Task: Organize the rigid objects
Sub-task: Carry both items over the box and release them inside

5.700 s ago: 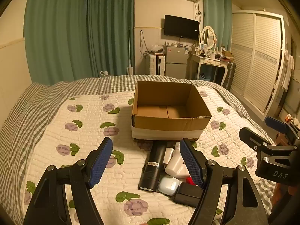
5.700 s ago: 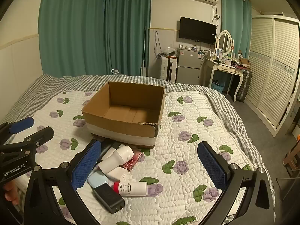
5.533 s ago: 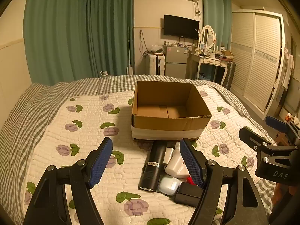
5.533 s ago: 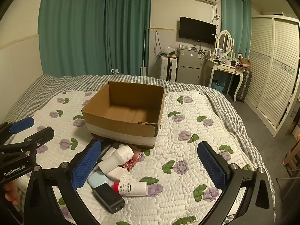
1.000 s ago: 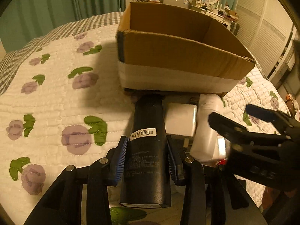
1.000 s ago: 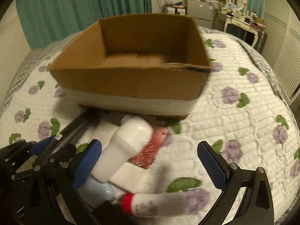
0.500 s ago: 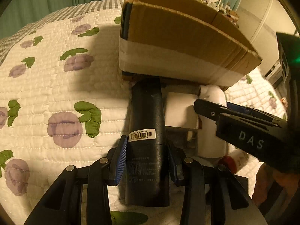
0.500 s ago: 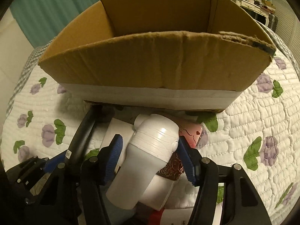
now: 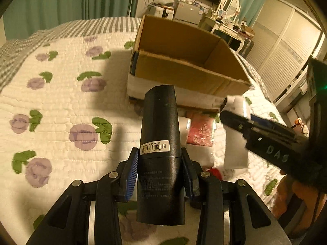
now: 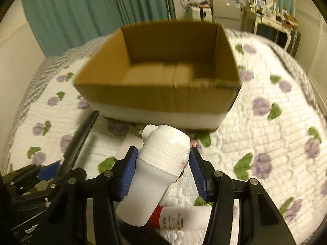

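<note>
From your left wrist camera, your left gripper (image 9: 160, 174) is clamped on the matte black cylinder (image 9: 159, 143), raised off the quilted floral bedspread (image 9: 51, 106) just short of the open cardboard box (image 9: 184, 75); its corrugated near rim sits close ahead, with bare quilt to the left. From your right wrist camera, your right gripper (image 10: 163, 169) grips the smooth white ribbed bottle (image 10: 157, 169), tilted, above a red-capped white tube (image 10: 184, 217), the box's near wall just ahead.
</note>
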